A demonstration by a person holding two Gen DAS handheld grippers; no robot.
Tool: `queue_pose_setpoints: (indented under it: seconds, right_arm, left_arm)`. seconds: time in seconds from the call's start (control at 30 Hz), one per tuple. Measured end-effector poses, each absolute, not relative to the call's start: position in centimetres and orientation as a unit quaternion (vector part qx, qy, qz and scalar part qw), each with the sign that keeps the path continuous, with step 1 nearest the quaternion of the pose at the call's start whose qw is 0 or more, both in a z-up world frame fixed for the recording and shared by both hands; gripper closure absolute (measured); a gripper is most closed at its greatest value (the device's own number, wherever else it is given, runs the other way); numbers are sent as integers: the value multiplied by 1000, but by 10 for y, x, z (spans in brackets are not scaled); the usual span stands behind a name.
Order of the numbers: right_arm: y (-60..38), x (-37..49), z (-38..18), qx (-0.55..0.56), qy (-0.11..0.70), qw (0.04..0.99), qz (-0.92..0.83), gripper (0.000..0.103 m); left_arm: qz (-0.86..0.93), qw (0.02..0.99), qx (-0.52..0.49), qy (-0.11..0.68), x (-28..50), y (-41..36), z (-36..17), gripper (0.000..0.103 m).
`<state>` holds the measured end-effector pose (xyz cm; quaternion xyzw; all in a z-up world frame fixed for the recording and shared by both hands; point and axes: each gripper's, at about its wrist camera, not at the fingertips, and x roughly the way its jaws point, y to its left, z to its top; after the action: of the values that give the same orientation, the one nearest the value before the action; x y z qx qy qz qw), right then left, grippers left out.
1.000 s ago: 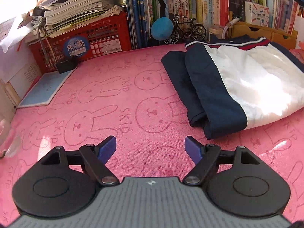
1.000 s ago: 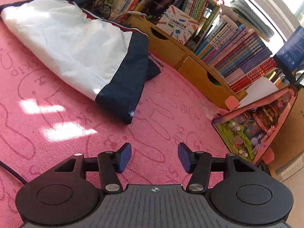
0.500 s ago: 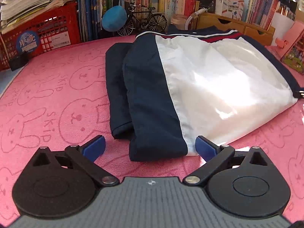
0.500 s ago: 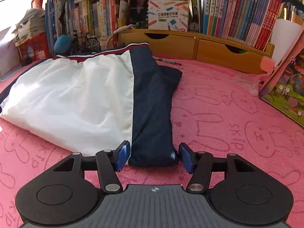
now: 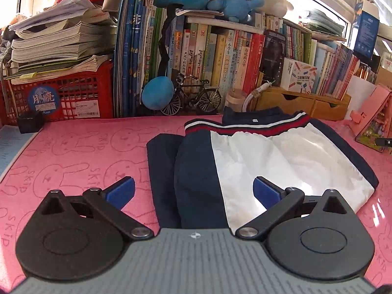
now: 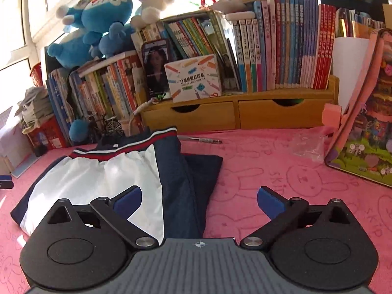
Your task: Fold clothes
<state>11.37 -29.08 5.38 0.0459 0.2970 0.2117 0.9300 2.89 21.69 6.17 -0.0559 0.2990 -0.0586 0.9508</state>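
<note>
Both tongs tilt down over the pink tabletop (image 5: 73,152). The left tongs (image 5: 193,191) stand spread wide, pinching nothing, above the folded navy-and-white garment (image 5: 269,161). The right tongs (image 6: 199,202) are opening over its navy edge, pads clear of the cloth.

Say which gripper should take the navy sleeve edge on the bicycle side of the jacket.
Left, probably. The left gripper is open right over that navy edge. The right gripper, its jaws opening, sits over the jacket's opposite edge.
</note>
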Motion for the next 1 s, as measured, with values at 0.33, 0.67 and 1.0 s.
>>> queue_pose_setpoints:
  seconds: [0.33, 0.67, 1.0]
  right_arm:
    - [-192, 220, 0, 22, 341, 917, 208, 64]
    - [-233, 214, -12, 103, 336, 920, 174, 43]
    - [-302, 100, 9, 102, 306, 907, 271, 6]
  left_arm:
    - [-48, 931, -80, 354, 122, 188, 9, 0]
    - [-48, 934, -42, 353, 123, 184, 2, 0]
    - [-42, 947, -27, 317, 43, 199, 35, 0]
